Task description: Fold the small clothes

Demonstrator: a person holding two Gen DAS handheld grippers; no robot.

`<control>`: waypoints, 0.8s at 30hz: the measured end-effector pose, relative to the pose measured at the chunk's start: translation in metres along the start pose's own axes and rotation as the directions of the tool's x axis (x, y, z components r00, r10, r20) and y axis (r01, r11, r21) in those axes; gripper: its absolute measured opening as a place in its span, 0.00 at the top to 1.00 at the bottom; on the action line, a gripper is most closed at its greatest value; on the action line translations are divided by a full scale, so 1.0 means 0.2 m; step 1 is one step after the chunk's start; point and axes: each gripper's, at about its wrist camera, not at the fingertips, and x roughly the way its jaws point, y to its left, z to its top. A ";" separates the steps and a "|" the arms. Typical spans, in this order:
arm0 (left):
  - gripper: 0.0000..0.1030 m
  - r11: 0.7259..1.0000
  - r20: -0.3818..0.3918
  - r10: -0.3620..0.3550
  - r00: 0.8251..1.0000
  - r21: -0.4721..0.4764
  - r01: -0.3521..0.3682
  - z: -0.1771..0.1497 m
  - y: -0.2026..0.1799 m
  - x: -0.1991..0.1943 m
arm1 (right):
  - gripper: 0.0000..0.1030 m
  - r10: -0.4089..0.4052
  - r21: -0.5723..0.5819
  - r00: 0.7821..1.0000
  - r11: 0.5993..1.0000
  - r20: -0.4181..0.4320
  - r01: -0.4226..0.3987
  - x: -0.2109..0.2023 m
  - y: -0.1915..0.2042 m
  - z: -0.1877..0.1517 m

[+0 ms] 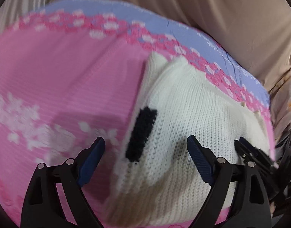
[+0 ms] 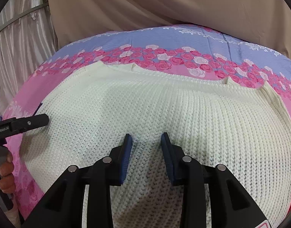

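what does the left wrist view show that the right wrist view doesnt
Only the left wrist view shows the black knitted patch near the white knit sweater's left edge, with the left gripper wide open over that edge. Only the right wrist view shows the sweater's far hem, a hand, and the right gripper partly open. Both show the sweater on the pink rose-print bedspread.

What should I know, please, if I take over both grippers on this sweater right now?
Left gripper: open, over the left edge of the white knit sweater, beside its dark patch.
Right gripper: open, fingers apart, empty, low over the sweater's middle.
The sweater lies already partly folded on the pink floral bedspread.
Left: pick an edge and finish the fold.
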 end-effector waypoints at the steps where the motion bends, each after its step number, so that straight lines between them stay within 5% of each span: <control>1: 0.25 1.000 0.029 0.001 1.000 0.003 -0.001 0.00 -0.01 -0.01 | 0.68 0.002 0.002 1.000 1.000 0.001 -0.002 0.00 0.00 0.00; 6: 0.68 0.999 0.018 -0.006 1.000 0.052 0.005 0.02 -0.12 -0.03 | 0.68 0.018 0.011 1.000 1.000 0.013 -0.018 0.00 -0.01 0.00; 14: 0.79 0.973 0.140 -0.116 0.983 0.213 0.085 0.04 -0.47 -0.30 | 0.63 0.100 0.131 0.993 0.986 0.064 -0.108 -0.12 -0.13 -0.05; 19: 0.84 0.893 0.140 -0.255 0.957 0.413 0.177 -0.01 -0.92 -0.40 | 0.59 0.034 0.206 0.991 0.977 0.129 -0.060 -0.33 -0.33 -0.15; 24: 0.91 0.795 0.008 -0.341 0.940 0.537 0.284 -0.14 -1.34 -0.27 | 0.58 -0.075 0.327 0.987 0.945 0.142 0.025 -0.53 -0.61 -0.30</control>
